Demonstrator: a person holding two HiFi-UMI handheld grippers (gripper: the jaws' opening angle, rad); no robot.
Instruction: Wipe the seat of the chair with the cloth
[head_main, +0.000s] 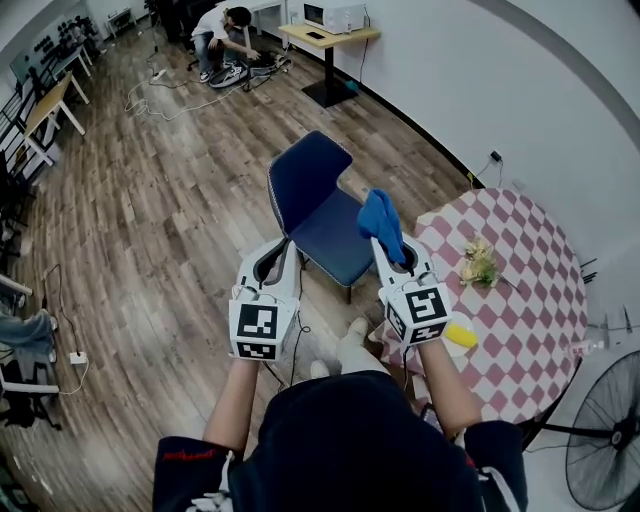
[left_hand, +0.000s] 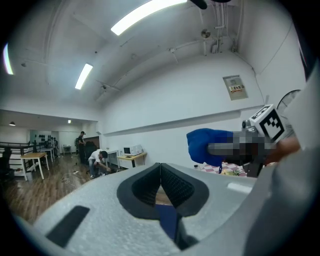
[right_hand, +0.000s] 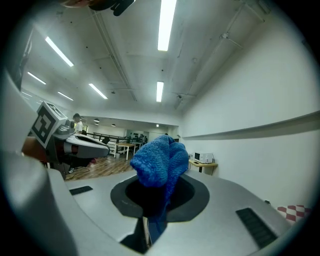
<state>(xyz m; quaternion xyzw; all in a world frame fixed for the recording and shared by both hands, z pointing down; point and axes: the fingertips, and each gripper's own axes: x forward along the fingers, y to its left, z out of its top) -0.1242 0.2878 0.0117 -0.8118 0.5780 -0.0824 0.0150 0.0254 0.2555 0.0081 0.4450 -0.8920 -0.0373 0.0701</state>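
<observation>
Holding the left gripper (head_main: 281, 250) and the right gripper (head_main: 385, 248) out side by side at the near edge of the chair (head_main: 310, 180), both aimed away toward the far side of the room. Pinching the blue cloth (head_main: 380, 222) in the right gripper (right_hand: 155, 200), jaws closed on its lower fold. Keeping the left gripper (left_hand: 160, 172) closed on nothing, its ribbed pads pressed together with only a sliver of blue chair showing below them. Seen along the right gripper, finding the cloth (right_hand: 157, 160) bunched into a thick wad that stands up out of the jaws, with a thin tail hanging down between them. Seen from the left gripper, catching the same cloth (left_hand: 207, 145) off to the right, well apart from the left jaws. From above, reading the wad as longer than wide, its long axis in line with the right gripper and its free end pointing far and slightly left. Placing it over the right edge of the seat (head_main: 330, 240), just left of the checked table (head_main: 520, 300); cannot tell from above whether it touches the seat. Noting the backrest (head_main: 305, 165) at the far-left end of the chair, so the seat opens near and right, toward the grippers.
</observation>
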